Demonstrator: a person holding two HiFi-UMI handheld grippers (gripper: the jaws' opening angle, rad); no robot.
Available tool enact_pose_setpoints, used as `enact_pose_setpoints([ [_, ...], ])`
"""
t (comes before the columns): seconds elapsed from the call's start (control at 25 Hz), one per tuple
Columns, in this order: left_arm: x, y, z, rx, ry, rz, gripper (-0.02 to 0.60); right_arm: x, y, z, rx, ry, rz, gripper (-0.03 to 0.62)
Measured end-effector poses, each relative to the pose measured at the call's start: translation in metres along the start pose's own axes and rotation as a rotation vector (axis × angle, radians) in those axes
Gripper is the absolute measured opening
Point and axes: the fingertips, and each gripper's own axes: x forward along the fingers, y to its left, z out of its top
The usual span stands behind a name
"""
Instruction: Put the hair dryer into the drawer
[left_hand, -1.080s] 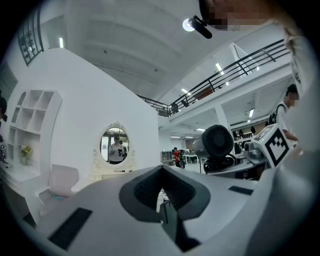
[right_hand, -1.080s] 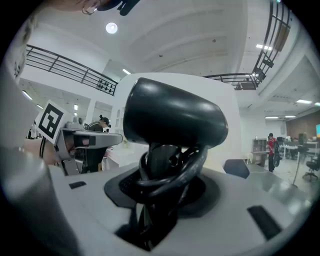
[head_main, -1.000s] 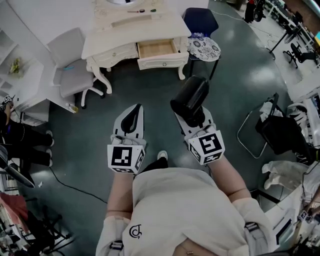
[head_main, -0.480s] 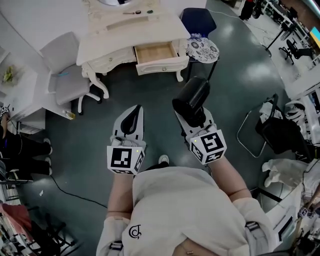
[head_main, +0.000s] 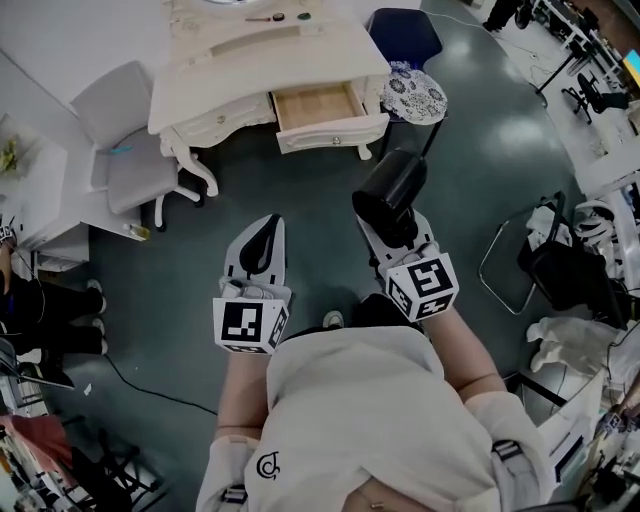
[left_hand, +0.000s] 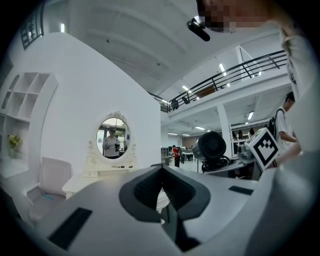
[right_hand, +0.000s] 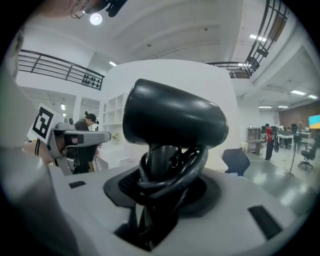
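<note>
The black hair dryer (head_main: 392, 183) is carried upright over the dark floor, with my right gripper (head_main: 393, 232) shut on its handle. In the right gripper view the dryer (right_hand: 172, 120) fills the middle, its cord looped round the handle between the jaws. My left gripper (head_main: 267, 226) is beside it on the left, shut and empty; its pads (left_hand: 150, 187) meet. The wooden drawer (head_main: 318, 105) of the white dressing table (head_main: 230, 70) stands pulled out and looks empty, ahead of both grippers.
A grey office chair (head_main: 125, 150) stands left of the table. A round patterned stool (head_main: 415, 95) and a dark blue chair (head_main: 405, 30) stand to its right. A black bag on a folding chair (head_main: 560, 270) is at the right. A cable (head_main: 150, 375) lies on the floor.
Both grippers have moved forward toward the dressing table as the person walks. The dryer stays in the right grip. The left gripper remains shut.
</note>
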Motion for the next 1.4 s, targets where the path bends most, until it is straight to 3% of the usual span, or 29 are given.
enact_pose_setpoints([
  [0.36,0.091,0.035,-0.012,0.034,0.006,0.054,0.013,0.092,-0.051,-0.005,0.010,0.007,0.102,0.186],
  [0.52,0.151,0.056,-0.009,0.005,0.005,0.098,0.014,0.145,-0.092,0.008,-0.006,0.020,0.146,0.186],
  [0.92,0.297,0.103,-0.002,0.021,-0.006,0.178,0.014,0.269,-0.166,0.028,-0.115,0.041,0.317,0.186],
  [1.04,0.322,0.112,-0.005,0.030,-0.001,0.183,0.014,0.298,-0.180,0.025,-0.133,0.048,0.350,0.186],
  [1.2,0.342,0.130,-0.017,-0.016,0.016,0.194,0.014,0.331,-0.189,0.011,-0.129,0.098,0.380,0.186],
  [1.4,0.358,0.160,-0.027,0.004,0.053,0.180,0.014,0.370,-0.189,-0.004,-0.121,0.166,0.412,0.186],
])
